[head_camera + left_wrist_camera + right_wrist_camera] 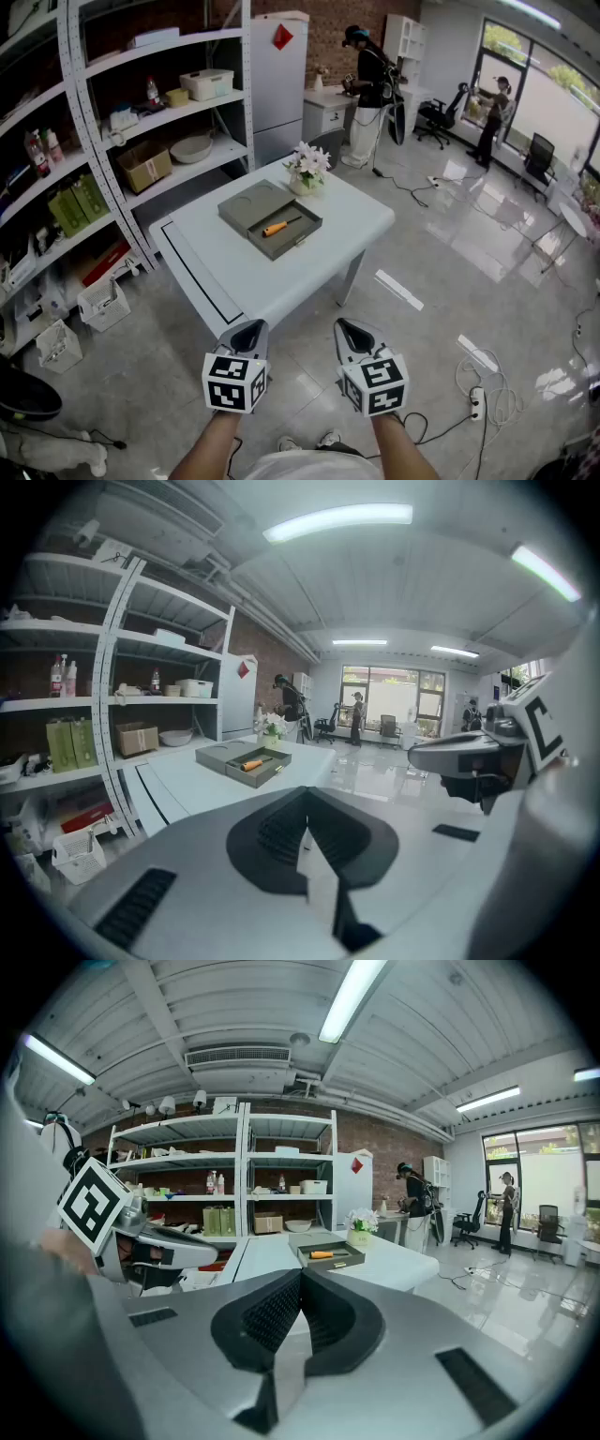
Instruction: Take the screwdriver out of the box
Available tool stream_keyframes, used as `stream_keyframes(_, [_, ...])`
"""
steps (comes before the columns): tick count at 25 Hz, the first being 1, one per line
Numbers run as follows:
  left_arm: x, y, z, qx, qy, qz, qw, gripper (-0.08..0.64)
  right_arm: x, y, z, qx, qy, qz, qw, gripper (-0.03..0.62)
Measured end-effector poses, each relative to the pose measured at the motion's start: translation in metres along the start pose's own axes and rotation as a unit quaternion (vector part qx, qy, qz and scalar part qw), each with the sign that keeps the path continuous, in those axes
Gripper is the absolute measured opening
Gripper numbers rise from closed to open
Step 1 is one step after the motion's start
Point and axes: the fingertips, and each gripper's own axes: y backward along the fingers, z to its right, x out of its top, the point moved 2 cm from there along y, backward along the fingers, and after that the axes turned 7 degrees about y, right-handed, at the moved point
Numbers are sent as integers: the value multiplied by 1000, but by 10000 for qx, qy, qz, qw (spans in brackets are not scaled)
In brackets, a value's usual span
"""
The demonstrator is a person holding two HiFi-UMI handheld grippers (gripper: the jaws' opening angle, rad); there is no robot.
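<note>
An orange-handled screwdriver (pixel 279 226) lies in an open grey box (pixel 292 238) on the white table (pixel 234 272); the box lid (pixel 251 203) lies flat beside it. The same screwdriver (pixel 250 764) shows far off in the left gripper view, and small (pixel 322 1255) in the right gripper view. My left gripper (pixel 247 336) and right gripper (pixel 354 334) hover side by side short of the table's near edge, both shut and empty. They are well apart from the box.
A pot of white flowers (pixel 308 168) stands behind the box. Metal shelving (pixel 112 141) with boxes and bottles runs along the left. A white fridge (pixel 279 75) stands behind the table. Two people (pixel 367 94) are at the far end. Cables (pixel 487 394) lie on the floor at right.
</note>
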Motion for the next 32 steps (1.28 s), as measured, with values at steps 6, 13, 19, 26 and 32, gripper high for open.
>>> stream_keyframes(6, [-1, -7, -4, -53, 31, -36, 10000, 4, -1, -10, 2, -121, 23, -11, 9999, 6])
stream_keyframes(13, [1, -26, -9, -41, 22, -123, 9999, 3, -3, -28, 14, -80, -40, -46, 9999, 27])
stream_keyframes(19, [5, -57, -8, 24, -15, -170, 9999, 5, -6, -49, 38, 15, -26, -3, 10000, 47])
stream_keyframes(26, [22, -108, -9, 185, 67, -160, 9997, 3, -3, -85, 80, 173, 31, -7, 9998, 60])
stream_keyframes(32, [40, -158, -8, 377, 167, -178, 9990, 5, 1, -123, 126, 386, 31, -47, 9992, 69])
